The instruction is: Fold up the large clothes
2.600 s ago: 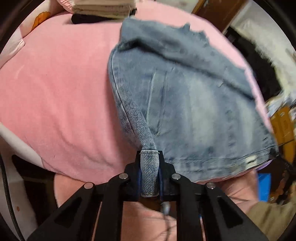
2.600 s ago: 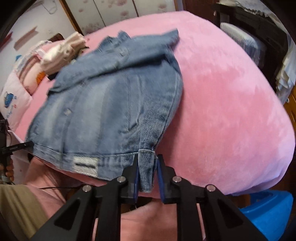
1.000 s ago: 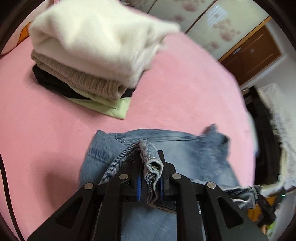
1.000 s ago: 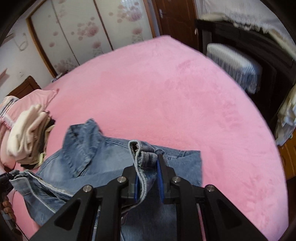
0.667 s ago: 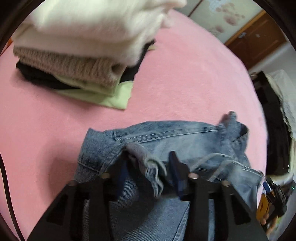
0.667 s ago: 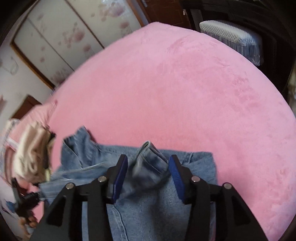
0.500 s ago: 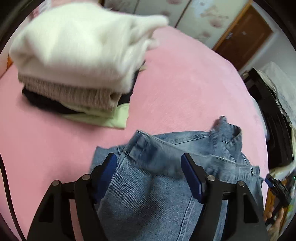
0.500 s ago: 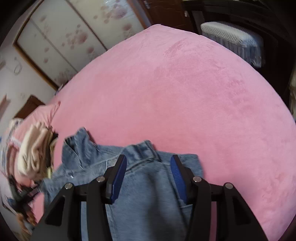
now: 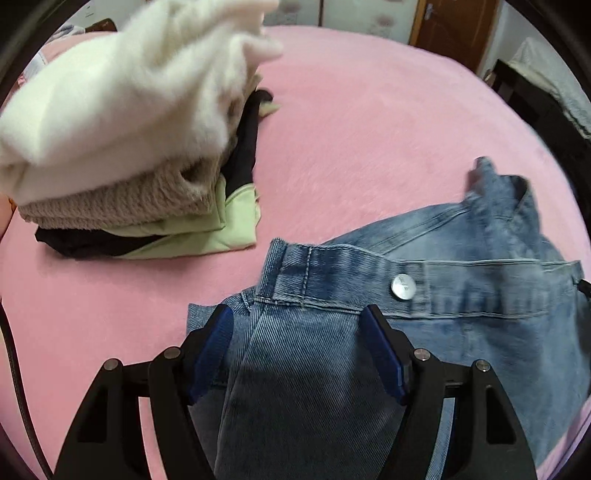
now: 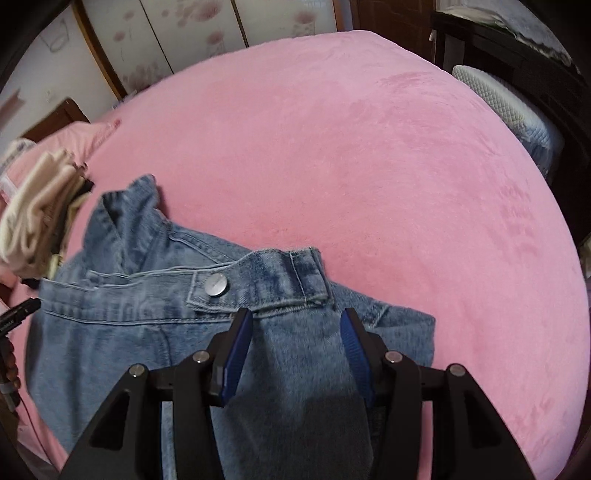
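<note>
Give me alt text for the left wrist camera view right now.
The open black left tongs straddle a folded blue denim jacket lying on a pink plush bedspread. Beside it stands a stack of folded clothes topped by a fluffy white sweater.

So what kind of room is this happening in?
Most likely a bedroom in a home. A denim jacket lies on a wide bed with a pink plush cover, a stack of folded clothes sits beside it, and behind are floral-patterned sliding wardrobe doors.
</note>
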### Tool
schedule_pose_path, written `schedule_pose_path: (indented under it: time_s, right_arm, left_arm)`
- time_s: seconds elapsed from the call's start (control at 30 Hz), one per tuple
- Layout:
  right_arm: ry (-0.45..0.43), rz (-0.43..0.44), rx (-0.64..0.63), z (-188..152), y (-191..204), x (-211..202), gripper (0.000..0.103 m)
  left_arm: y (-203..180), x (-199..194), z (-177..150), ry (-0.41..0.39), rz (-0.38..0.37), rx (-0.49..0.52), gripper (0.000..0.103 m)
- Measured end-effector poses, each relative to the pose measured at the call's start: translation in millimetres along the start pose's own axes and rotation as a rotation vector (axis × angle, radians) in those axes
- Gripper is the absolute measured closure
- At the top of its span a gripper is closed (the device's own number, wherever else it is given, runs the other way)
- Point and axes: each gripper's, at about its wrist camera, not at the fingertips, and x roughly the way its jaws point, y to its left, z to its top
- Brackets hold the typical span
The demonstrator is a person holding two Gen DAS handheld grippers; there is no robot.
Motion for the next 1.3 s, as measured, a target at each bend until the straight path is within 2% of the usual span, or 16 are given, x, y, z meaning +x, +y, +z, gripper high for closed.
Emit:
schedule_pose_path:
  time_s: [0.1,0.13,0.17,0.23,0.3,0.33,0.37,0.4,0.47,0.53,0.63,0.77,0.9,1.1,1.23,1.3]
  right_arm:
    - [0.024,-0.039,-0.024,3,5,11,0.051]
    - [0.035,-0.045,-0.022,4,6,16,0.050]
    - [0.036,-0.046,-0.022,4,5,18,0.050]
    - [0.031,-0.042,-0.020,3,4,20,0.049]
    - [0.018,-0.034,-0.014,0,2,20,0.050]
    - [0.015,-0.025,-0.009,-1,3,20,0.056]
    - [0.016,-0.022,-0.008,-3,4,18,0.070]
    - [0.008,-0.043,-0.015,-5,7,17,0.073]
    - [-0.029,-0.061,-0.041,-9,15,5,0.087]
    - [-0.094,-0.078,-0.042,-12,19,-13,0.094]
    - [-0.200,-0.043,0.037,-12,8,-44,0.095]
    - [-0.263,-0.034,0.077,-7,4,-56,0.095]
    - [-0.242,-0.053,0.098,1,5,-34,0.095]
    - [-0.146,-0.127,0.091,-5,4,19,0.093]
    - [-0.146,-0.122,0.107,-9,-1,23,0.090]
    - [-0.126,-0.116,0.109,-7,-2,20,0.087]
  left_arm:
    - [-3,10,0,-0.005,0.009,0.008,0.034]
    - [-5,10,1,-0.008,0.007,0.010,0.037]
    - [-6,11,1,-0.005,-0.010,0.012,0.047]
    - [-9,9,1,-0.009,0.027,0.015,0.060]
    - [-13,6,1,-0.014,0.046,0.018,0.068]
    - [-15,3,-1,-0.028,0.059,0.017,0.070]
    - [-19,-2,-3,-0.041,0.072,0.018,0.073]
    - [-22,-8,-4,-0.059,0.086,0.016,0.075]
    - [-24,-26,-9,-0.118,0.112,0.000,0.078]
    - [-23,-44,-11,-0.172,0.123,-0.027,0.079]
    - [-20,-63,-10,-0.225,0.111,-0.066,0.079]
    - [-26,-68,-5,-0.284,0.141,-0.076,0.079]
    - [-20,-48,1,-0.266,0.149,-0.130,0.079]
    - [-23,4,-7,-0.210,0.191,-0.113,0.078]
    - [-22,12,-12,-0.222,0.189,-0.117,0.076]
    - [-20,11,-11,-0.217,0.183,-0.122,0.070]
